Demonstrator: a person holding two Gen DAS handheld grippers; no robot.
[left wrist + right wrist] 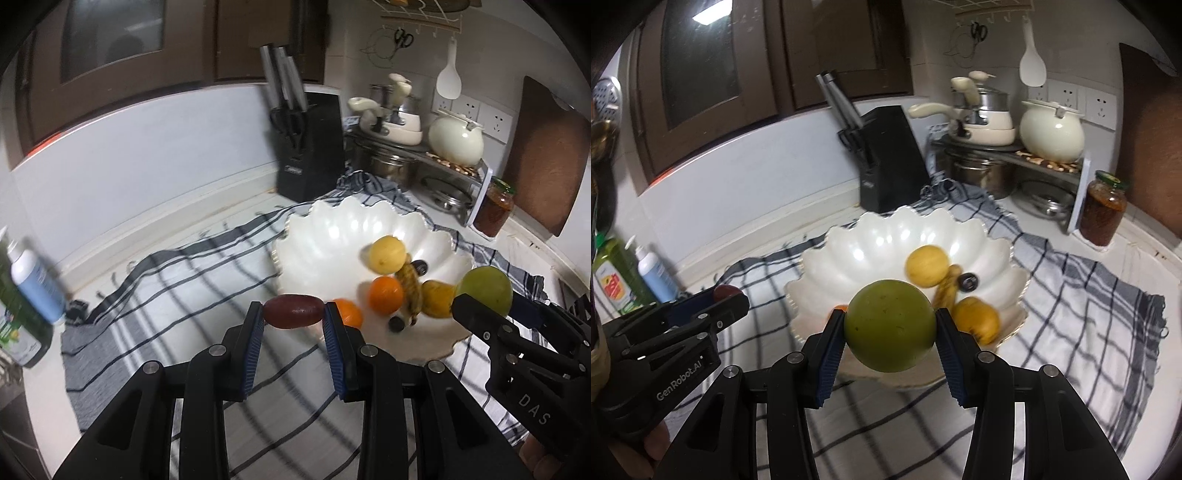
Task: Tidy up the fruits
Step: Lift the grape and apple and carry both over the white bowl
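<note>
Home kitchen: knife block (309,147), pots (979,110).

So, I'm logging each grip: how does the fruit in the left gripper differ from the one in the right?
The left gripper holds a dark red fruit; the right gripper holds a green fruit. The red fruit is oblong and lies crosswise, gripped at its ends; the green one is round and looks larger. Both are clamped between blue pads near the white bowl.

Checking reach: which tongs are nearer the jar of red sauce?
Right. The right tongs, gripping the green fruit, sit on the jar side; the left tongs are farther left.
</note>
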